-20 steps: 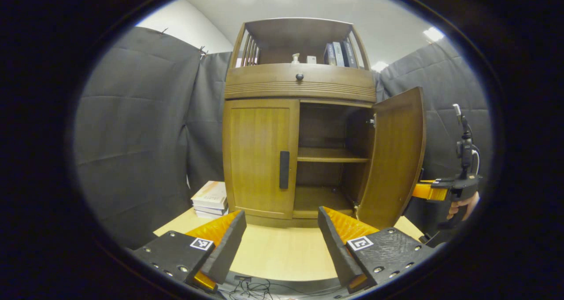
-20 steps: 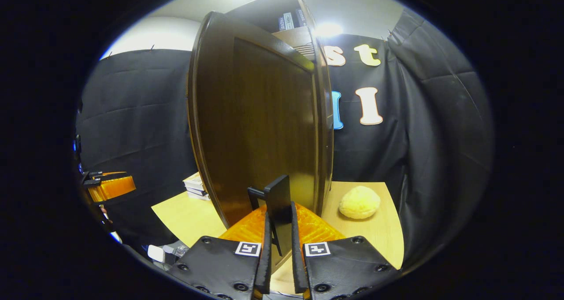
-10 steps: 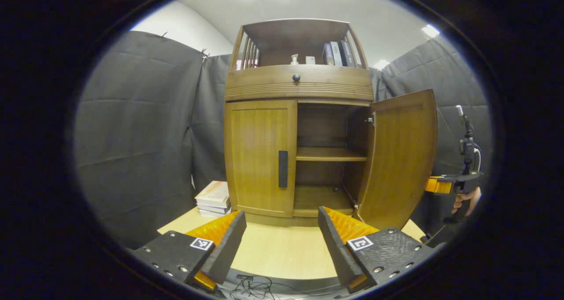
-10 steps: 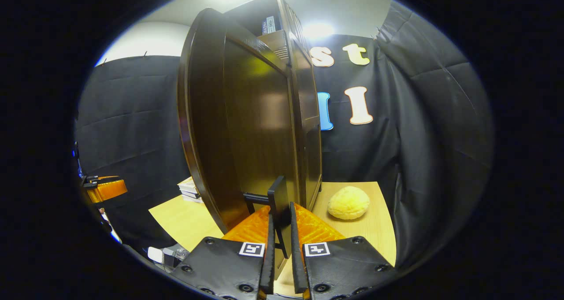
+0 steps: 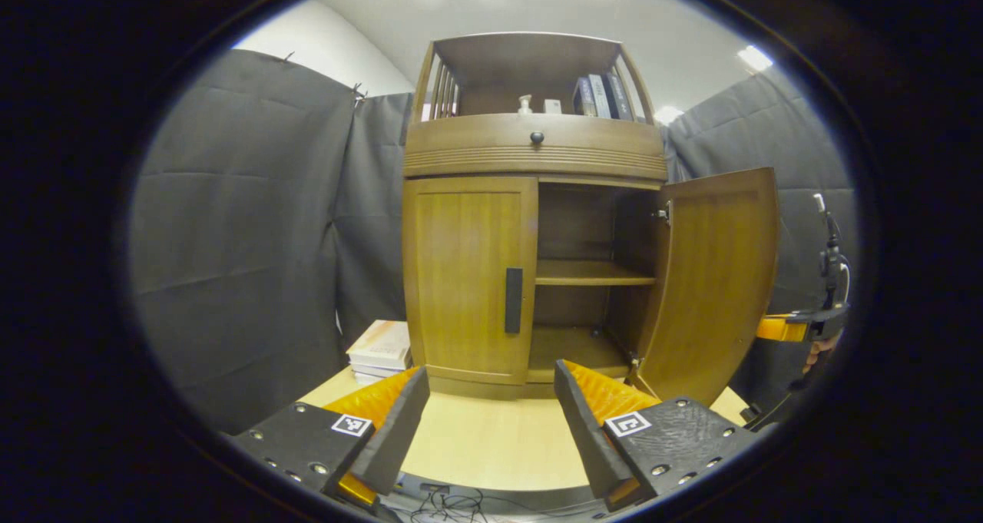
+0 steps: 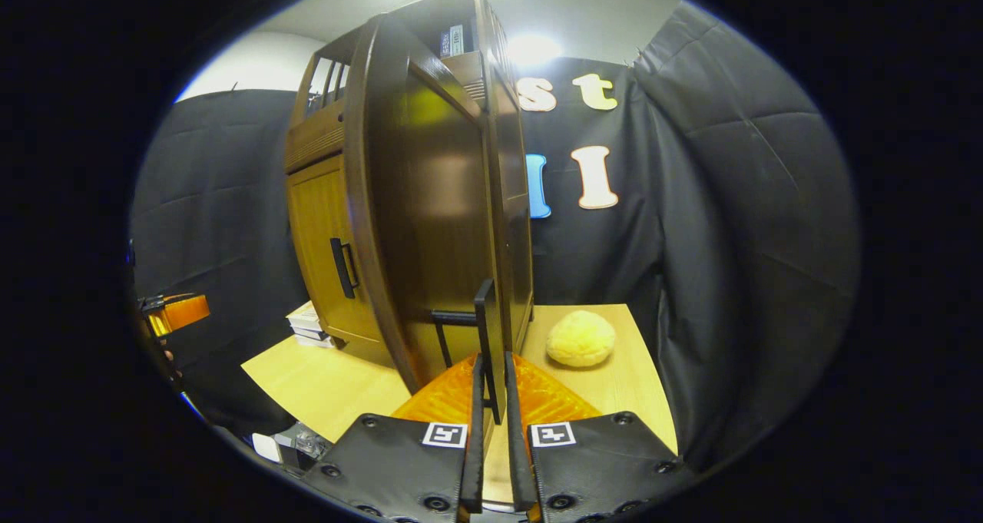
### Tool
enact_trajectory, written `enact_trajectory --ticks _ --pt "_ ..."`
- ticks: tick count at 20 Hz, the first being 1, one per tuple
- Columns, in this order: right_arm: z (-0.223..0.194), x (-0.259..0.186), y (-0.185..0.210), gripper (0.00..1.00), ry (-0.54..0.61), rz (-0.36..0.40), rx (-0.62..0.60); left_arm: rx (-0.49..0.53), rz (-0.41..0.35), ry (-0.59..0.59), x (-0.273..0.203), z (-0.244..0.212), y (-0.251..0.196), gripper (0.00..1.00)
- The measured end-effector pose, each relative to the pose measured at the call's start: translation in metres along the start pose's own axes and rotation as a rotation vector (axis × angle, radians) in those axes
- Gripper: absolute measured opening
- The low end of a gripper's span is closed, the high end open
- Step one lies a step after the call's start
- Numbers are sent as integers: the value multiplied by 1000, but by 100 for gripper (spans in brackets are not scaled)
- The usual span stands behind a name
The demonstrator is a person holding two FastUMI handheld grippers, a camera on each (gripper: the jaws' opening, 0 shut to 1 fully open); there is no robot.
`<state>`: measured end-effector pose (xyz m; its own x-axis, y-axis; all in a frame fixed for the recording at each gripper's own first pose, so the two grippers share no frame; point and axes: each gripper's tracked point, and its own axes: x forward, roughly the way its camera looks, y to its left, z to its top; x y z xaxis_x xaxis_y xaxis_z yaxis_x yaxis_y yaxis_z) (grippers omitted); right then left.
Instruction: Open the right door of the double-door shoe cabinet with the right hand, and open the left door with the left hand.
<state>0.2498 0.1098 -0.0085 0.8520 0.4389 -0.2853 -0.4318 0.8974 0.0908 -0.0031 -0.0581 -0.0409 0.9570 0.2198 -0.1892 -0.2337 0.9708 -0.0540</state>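
Observation:
The wooden shoe cabinet point(image 5: 534, 148) stands on a pale table. Its left door point(image 5: 468, 277) is closed, with a black handle point(image 5: 513, 300) at its inner edge. The right door point(image 5: 718, 277) stands wide open, showing bare shelves inside. In the right gripper view that door point(image 6: 438, 223) is seen from outside, and my right gripper point(image 6: 491, 369) is shut on its black handle point(image 6: 485, 327). My left gripper point(image 5: 491, 385) is open, low over the table and a short way in front of the left door. The right gripper point(image 5: 776, 328) also shows beside the open door's edge.
A stack of books point(image 5: 380, 346) lies left of the cabinet. A round yellow bun-like object point(image 6: 580, 339) sits on the table point(image 6: 322, 385) right of the cabinet. Books and small items fill the top shelf point(image 5: 595, 95). Cables hang at the table's front edge.
The right door has swung further open with my right gripper holding its handle. The left gripper has shifted slightly, staying open.

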Motion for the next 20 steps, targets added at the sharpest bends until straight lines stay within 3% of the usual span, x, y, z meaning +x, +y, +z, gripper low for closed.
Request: enact_trajectory --ticks 7,12,13,14,15,17,20 --pt "0 -14 -6 15 -14 -123 -9 -12 -90 10 2 0 -7 92" --pt "4 -19 5 94 -40 -174 21 4 -158 -25 7 6 -9 92" --pt "5 -18 6 98 -50 -194 27 7 -172 -32 9 8 -10 92" --pt "7 -16 10 93 -62 -204 32 10 -184 -35 9 8 -10 92" --pt "8 -16 14 97 -79 -203 38 10 -195 -39 10 9 -11 92" --pt "5 -13 21 93 -90 -202 46 5 -209 -50 12 12 -13 92" --pt "7 -11 28 100 -79 -176 16 11 -243 -86 19 18 -18 92"
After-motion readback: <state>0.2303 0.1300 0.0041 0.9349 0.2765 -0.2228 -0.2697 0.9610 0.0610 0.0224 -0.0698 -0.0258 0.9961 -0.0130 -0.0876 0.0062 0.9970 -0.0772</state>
